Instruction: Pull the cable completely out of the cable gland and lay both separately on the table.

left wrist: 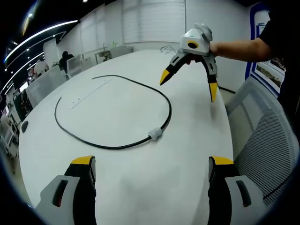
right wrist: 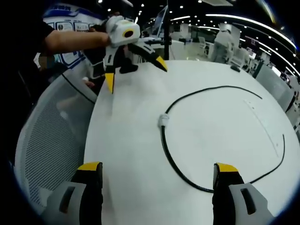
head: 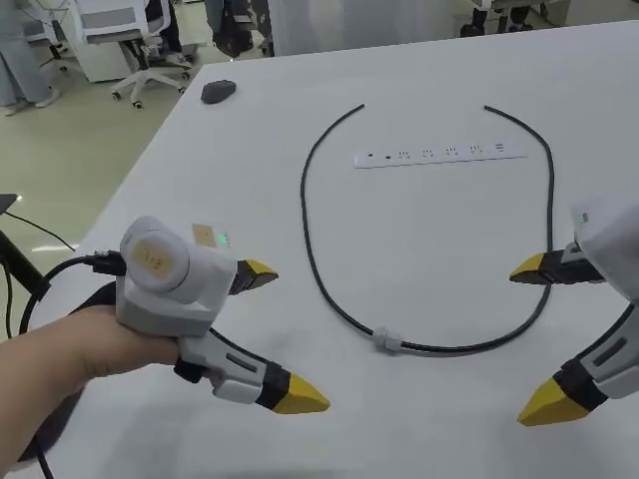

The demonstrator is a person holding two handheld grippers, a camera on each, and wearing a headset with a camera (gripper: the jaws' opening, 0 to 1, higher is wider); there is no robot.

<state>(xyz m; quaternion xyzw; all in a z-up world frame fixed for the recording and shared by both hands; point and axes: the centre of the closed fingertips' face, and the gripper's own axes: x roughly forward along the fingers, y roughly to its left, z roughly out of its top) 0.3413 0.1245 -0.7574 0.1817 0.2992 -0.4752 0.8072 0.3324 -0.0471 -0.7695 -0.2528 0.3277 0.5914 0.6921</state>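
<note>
The cable lies in a broad open loop on the white table. Both free ends point to the far side and the bend is nearest to me. The cable gland, a small pale fitting, sits threaded on the cable at that near bend. Cable and gland are not separated, and neither is being touched.

My left gripper hovers above the table to the left of the gland, jaws spread wide and empty. My right gripper hovers to the right of the gland, near where the cable climbs toward the far side. Its jaws are likewise wide apart with nothing between them. The gland lies between the two grippers, apart from both.

Finding: the task is at its outset, in the approach step, and no grasp has been made. In my judgement the next move calls for one gripper to close on the gland body and the other on the cable just beside it. A steady pull along the cable's own line should then slide the long run through. Both arms of the loop look alike in length, so I cannot say which way out is shorter. The gland is small and may slip between the jaws.

Further out, a white power strip lies between the far ends of the loop, clear of the cable. A dark mouse sits near the far left edge.
</note>
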